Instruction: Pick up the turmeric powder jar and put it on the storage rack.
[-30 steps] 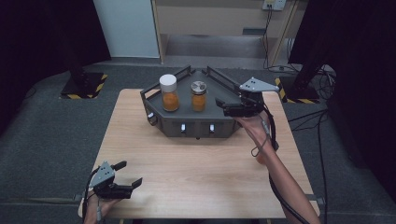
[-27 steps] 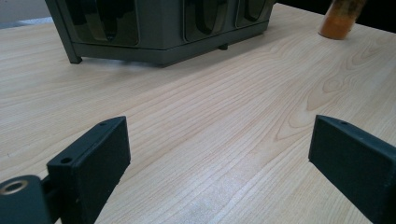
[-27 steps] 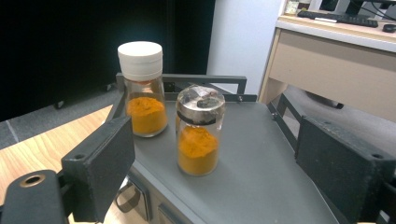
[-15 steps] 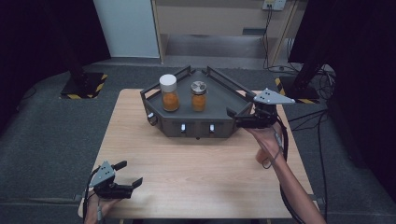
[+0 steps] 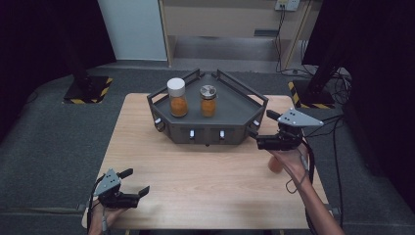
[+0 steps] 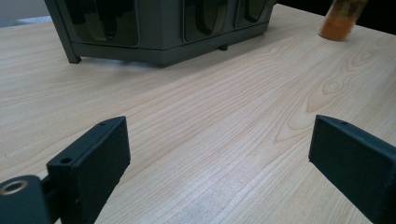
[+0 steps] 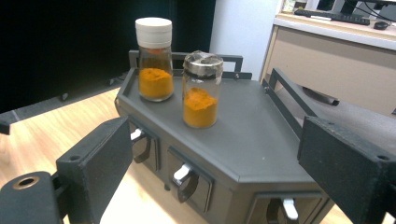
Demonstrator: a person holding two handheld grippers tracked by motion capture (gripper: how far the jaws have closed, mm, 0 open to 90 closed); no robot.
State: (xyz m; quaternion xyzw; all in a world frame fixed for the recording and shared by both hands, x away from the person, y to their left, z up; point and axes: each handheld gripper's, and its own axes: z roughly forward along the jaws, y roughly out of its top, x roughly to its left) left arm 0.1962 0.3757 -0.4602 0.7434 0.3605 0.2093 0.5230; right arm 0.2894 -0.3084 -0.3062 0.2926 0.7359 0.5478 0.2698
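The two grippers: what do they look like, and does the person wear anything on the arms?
Each gripper, left and right, is a black body with two flat, blocky black jaws that have small holes near the tips. A grey three-cornered plate with small dark dots sits on top of each. A thin black cable trails along the right forearm. The forearms are bare, with no sleeves in view.

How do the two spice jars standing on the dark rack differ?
The white-capped jar is taller and stands farther left in the high view; the metal-lidded jar is shorter. The first's cap is plain white plastic, the second's lid is shiny silver. Both are clear, upright, hold orange powder, and stand on the rack top, apart.
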